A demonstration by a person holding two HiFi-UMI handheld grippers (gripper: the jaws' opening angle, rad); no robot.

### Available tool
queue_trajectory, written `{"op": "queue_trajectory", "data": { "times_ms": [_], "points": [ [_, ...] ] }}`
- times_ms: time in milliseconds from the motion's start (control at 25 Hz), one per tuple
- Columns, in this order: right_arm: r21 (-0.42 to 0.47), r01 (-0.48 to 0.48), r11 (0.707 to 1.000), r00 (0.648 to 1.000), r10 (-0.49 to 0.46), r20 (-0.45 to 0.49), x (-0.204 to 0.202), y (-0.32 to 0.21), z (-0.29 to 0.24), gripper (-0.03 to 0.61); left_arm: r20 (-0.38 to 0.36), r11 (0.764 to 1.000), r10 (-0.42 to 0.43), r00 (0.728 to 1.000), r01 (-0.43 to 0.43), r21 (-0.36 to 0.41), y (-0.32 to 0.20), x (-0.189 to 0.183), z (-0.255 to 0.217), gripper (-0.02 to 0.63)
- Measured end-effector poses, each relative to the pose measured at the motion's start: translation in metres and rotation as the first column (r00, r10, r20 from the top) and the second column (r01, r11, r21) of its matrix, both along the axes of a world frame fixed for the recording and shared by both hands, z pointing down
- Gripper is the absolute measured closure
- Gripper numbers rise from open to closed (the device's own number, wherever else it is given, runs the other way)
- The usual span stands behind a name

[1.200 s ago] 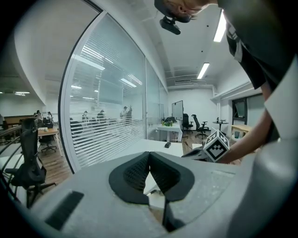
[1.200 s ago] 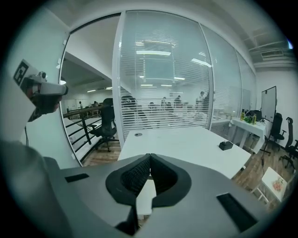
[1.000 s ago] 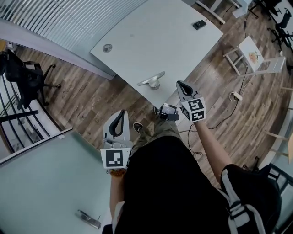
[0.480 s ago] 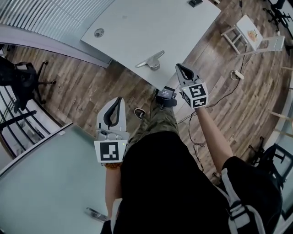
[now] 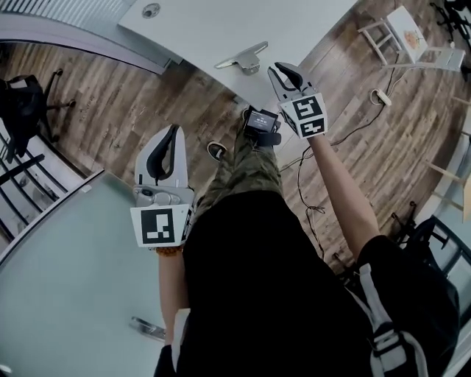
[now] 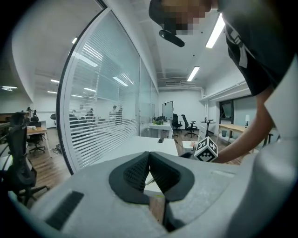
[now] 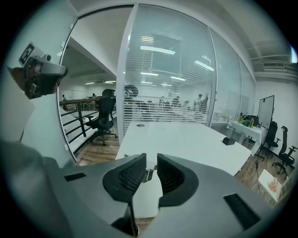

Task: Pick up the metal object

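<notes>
The silver flat-armed metal object (image 5: 243,56) lies at the near edge of the white desk (image 5: 213,22); the right tongs (image 5: 282,71) hang near it, not touching, jaws just opened a crack, nothing between; the left tongs (image 5: 168,147), over the wooden floor (image 5: 140,99), are closed tip to tip, empty.

Bare tabletop lies open around the metal object (image 5: 243,56) at the white table's (image 5: 213,22) near edge; a small black box (image 7: 228,140) sits well apart, a glass partition (image 7: 167,74) rising behind the far side.

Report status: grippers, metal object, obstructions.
Left gripper shut, empty. Right gripper just opening, nothing between jaws. Metal object untouched at table edge. Path clear.
</notes>
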State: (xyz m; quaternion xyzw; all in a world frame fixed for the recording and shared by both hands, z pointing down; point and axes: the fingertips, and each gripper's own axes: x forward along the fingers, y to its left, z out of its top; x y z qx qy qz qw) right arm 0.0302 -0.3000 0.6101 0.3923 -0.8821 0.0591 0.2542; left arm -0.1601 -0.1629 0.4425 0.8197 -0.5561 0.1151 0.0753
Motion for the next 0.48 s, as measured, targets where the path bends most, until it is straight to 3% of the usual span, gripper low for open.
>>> {"op": "queue_trajectory", "data": {
  "times_ms": [120, 480],
  "points": [
    [-0.025, 0.01, 1.0, 0.999, -0.011, -0.043, -0.006, 0.002, 0.016, 0.497, -0.011, 1.0, -0.009, 1.0, 0.009, 0.01, 0.003, -0.002, -0.001, 0.598],
    [-0.113, -0.007, 0.994, 0.998, 0.0, -0.059, -0.027, -0.012, 0.045, 0.402, -0.023, 0.999, -0.045, 0.999, 0.045, 0.018, 0.007, -0.02, -0.007, 0.598]
  ]
}}
